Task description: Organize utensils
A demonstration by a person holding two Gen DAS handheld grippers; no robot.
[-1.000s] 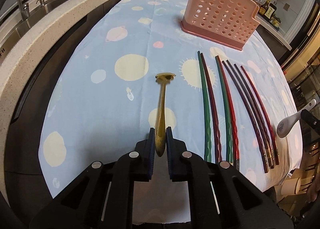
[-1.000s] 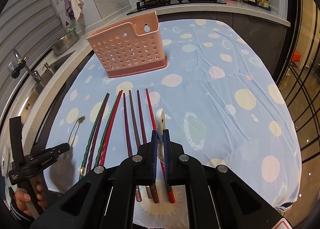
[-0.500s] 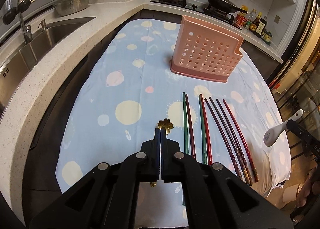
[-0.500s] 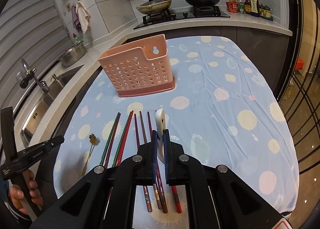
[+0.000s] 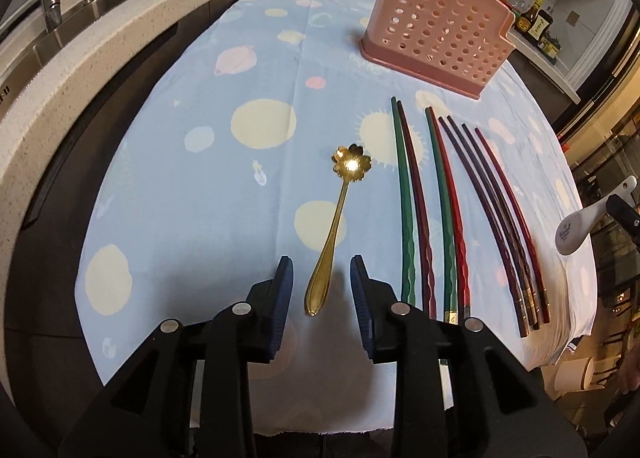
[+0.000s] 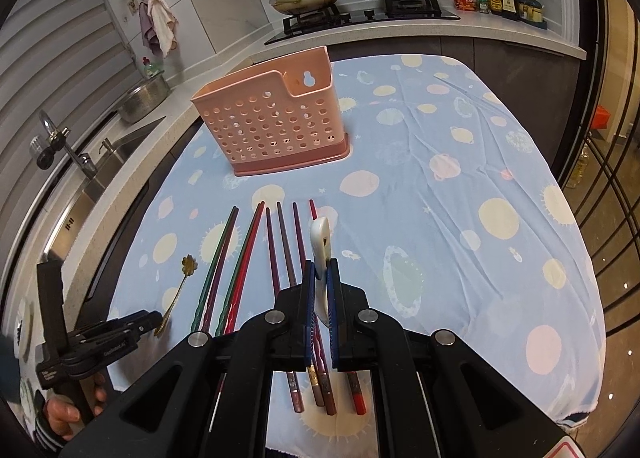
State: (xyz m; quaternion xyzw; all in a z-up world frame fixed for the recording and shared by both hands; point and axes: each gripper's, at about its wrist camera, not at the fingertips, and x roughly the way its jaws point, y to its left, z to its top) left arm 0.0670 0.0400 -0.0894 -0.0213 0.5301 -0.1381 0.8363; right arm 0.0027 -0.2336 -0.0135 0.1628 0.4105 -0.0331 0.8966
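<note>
my left gripper (image 5: pixel 321 278) has just been opening: half a sec ago its jaws were pressed together on the slim gold spoon with the flower-shaped bowl (image 5: pixel 335 226) and held it up off the cloth; now they stand spread either side of the handle tip, pads not touching it, and the spoon lies flat on the pale blue planet-print tablecloth (image 5: pixel 224 178). so that grab looks undone — the gold spoon is back beside the chopsticks, not in the holder, and i judge it needs a fresh pinch.

right gripper (image 6: pixel 320 290) is pinching the white ceramic soup spoon (image 6: pixel 320 242) by its handle, bowl end pointing away from me, lifted clear of the cloth above the row of dark red, green & purple chopsticks (image 5: pixel 444 210).

the pink perforated plastic utensil holder (image 6: pixel 272 126) stands upright at the far side of the cloth, well apart from both grippers, nothing in it that i can see. open cloth btw chopstick tips and holder, so a clear run in. near cloth edge is just under the chopstick ends; stone counter & sink (image 6: pixel 100 170) lie off to the left.
</note>
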